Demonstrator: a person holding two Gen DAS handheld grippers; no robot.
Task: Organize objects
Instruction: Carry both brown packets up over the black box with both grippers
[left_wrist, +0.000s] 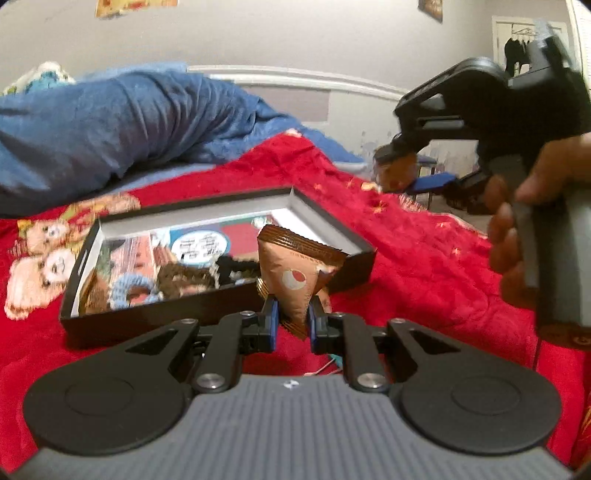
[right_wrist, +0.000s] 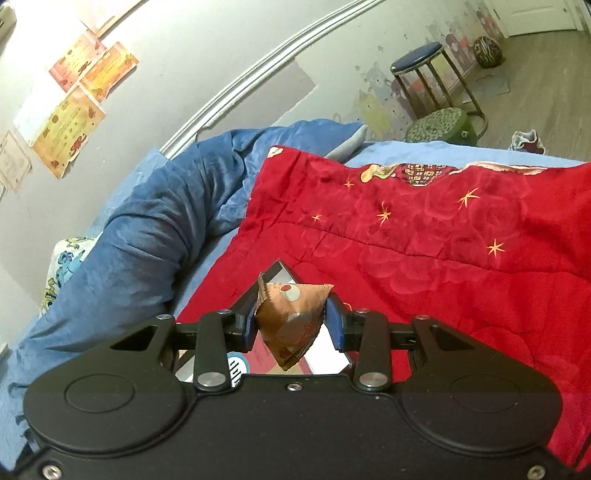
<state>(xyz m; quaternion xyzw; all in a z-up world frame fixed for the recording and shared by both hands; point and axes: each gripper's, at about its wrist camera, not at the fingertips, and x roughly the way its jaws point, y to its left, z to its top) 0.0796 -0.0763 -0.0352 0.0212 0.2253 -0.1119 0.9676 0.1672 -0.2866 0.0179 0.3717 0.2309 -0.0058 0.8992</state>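
Note:
My left gripper (left_wrist: 291, 317) is shut on a brown snack packet (left_wrist: 291, 280) and holds it upright just in front of a black shallow box (left_wrist: 347, 273) on the red blanket. The box holds a printed card, a blue hair tie (left_wrist: 129, 290) and dark small items. My right gripper (right_wrist: 293, 325) is shut on another brown snack packet (right_wrist: 291, 314) and hangs above the box (right_wrist: 284, 273). In the left wrist view the right gripper (left_wrist: 399, 173) is up at the right, held by a hand, with its packet (left_wrist: 397, 173) in its jaws.
A red blanket (right_wrist: 424, 251) covers the bed, with a bunched blue duvet (left_wrist: 110, 122) behind the box along the wall. Two stools (right_wrist: 432, 92) and a ball stand on the floor beyond the bed.

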